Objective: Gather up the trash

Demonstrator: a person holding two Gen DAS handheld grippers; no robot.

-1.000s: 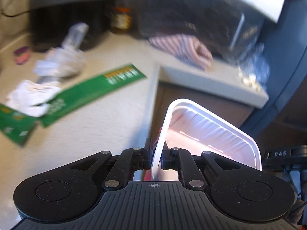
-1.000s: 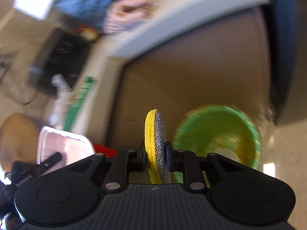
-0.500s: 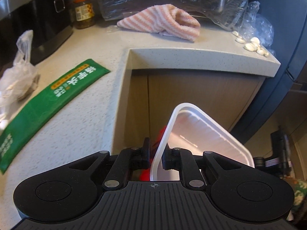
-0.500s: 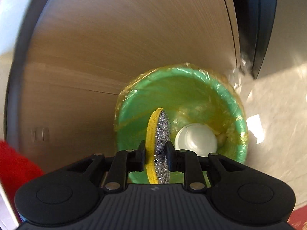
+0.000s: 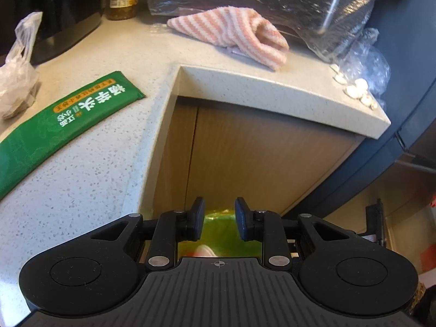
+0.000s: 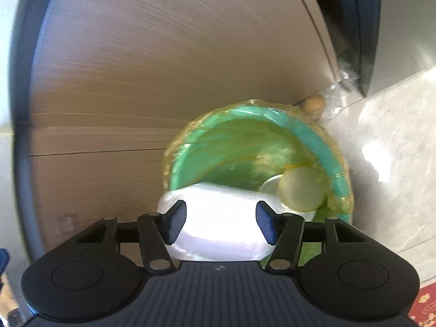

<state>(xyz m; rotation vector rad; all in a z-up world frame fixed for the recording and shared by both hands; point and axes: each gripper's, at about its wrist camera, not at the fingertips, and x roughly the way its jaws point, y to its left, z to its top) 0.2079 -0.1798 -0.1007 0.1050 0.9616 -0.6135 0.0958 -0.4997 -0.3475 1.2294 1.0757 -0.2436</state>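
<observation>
jaws of the left gripper [image 5: 219,219] are opening over the green bin [image 5: 218,229], nothing between them — a green packet [image 5: 68,125] and plastic bag [image 5: 16,81] wait on the counter [image 5: 90,190]. right gripper [image 6: 221,223], opening too, hangs empty above a white tray [image 6: 218,218] and round sponge [image 6: 302,189] in the bin [image 6: 245,141].

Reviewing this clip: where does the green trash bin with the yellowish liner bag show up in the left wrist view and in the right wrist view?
Left wrist view: only a sliver of the green trash bin with the yellowish liner bag, bottom centre, seen through the gap between the gripper's fingers.
Right wrist view: the bin fills the centre right, on the floor, with a white plastic tray in it.
Shared landmark: the wooden cabinet front behind the bin.
</observation>
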